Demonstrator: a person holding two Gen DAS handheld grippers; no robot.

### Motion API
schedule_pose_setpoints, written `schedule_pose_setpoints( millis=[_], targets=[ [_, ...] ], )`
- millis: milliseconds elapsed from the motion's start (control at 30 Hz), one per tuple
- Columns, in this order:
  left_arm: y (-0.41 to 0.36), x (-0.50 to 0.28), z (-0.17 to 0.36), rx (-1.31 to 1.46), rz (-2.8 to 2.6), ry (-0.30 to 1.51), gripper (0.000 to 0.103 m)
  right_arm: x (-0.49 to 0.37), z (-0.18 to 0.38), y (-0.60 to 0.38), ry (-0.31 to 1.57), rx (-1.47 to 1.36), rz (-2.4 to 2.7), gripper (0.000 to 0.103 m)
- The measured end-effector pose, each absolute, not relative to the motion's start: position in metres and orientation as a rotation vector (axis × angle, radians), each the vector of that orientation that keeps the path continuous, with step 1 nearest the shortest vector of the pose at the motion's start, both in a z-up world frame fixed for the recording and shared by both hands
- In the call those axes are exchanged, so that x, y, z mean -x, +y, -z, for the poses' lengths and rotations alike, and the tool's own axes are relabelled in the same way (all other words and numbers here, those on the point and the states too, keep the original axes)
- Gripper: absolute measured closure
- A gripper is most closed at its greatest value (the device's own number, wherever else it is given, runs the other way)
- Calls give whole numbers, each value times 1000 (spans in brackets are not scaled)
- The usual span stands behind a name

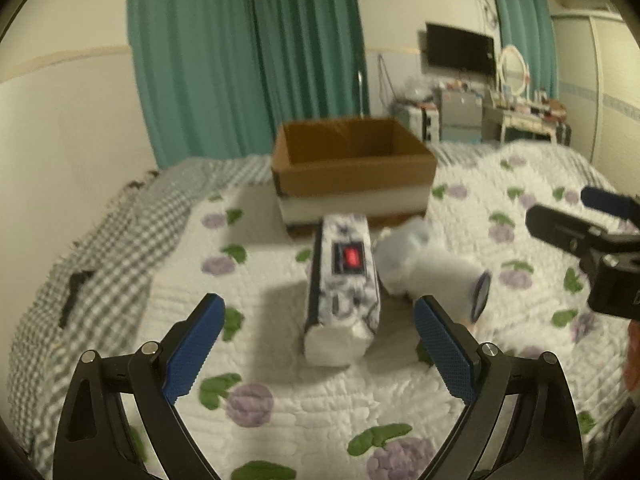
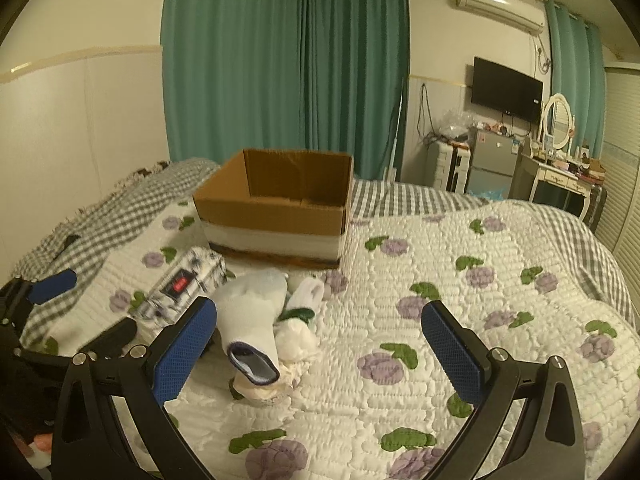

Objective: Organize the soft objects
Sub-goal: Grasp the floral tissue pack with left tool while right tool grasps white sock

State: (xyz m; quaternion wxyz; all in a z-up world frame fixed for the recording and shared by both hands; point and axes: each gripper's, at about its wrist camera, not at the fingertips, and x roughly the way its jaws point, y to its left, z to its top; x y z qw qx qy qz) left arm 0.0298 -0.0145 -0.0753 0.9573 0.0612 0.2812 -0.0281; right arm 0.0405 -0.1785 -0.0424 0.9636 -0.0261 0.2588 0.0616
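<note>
- The left gripper [image 1: 318, 338] hangs low over the quilt [image 1: 400, 400], its jaws spread wide with nothing between the blue pads [image 1: 196, 348].
- A tissue pack [image 1: 344, 280] lies on the quilt just ahead of the left gripper, its near end level with the fingertips and roughly midway between them, touching neither.
- The pack is white with a dark floral print and a red label on top; its long side points away toward the box [image 1: 354, 168].
- A white sock [image 1: 424, 270] with a dark-rimmed cuff lies right beside the pack, on its right side.
- The right gripper [image 2: 320, 324] also hovers above the quilt, jaws wide apart and holding nothing.
- In the right wrist view the sock [image 2: 250, 320] sits just beside the gripper's left finger, cuff opening toward the camera, resting on a small heap of other white soft items [image 2: 298, 338].
- A second white sock [image 2: 308, 294] lies behind that heap, nearer the box.
- The tissue pack [image 2: 184, 284] lies left of the heap.
- The cardboard box [image 2: 276, 208] stands open on the bed beyond the soft things; what can be seen of its inside looks bare.
- A grey checked blanket [image 2: 120, 208] runs along the bed's left edge.
- Green curtains [image 2: 280, 60] hang behind the box.
</note>
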Motion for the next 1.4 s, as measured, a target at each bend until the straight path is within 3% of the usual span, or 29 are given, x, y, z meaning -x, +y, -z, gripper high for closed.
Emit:
schedule_pose_setpoints(
  millis=[200, 233, 267, 333, 367, 800, 967, 1133, 1400],
  targets=[
    [-18, -61, 109, -139, 74, 650, 8, -63, 64, -174, 590, 61, -132, 0],
    [-17, -65, 112, -130, 88, 654, 13, -65, 65, -174, 595, 65, -132, 0],
    [-16, -69, 114, -124, 103, 655, 33, -68, 68, -172, 603, 74, -132, 0],
    [-15, -75, 118, -125, 123, 660, 59, -73, 70, -167, 609, 82, -140, 0],
    [-15, -79, 120, -131, 133, 676, 62, -75, 70, -165, 611, 84, -146, 0],
    [36, -74, 94, -89, 50, 636, 63, -111, 86, -107, 667, 148, -239, 1],
    [43, -72, 97, -91, 41, 659, 63, -125, 107, -92, 733, 159, -248, 13],
    [39, -67, 92, -102, 56, 657, 63, -126, 109, -96, 756, 161, -221, 50],
    [34, -63, 68, -114, 77, 639, 63, -112, 66, -109, 697, 88, -292, 56]
  ],
)
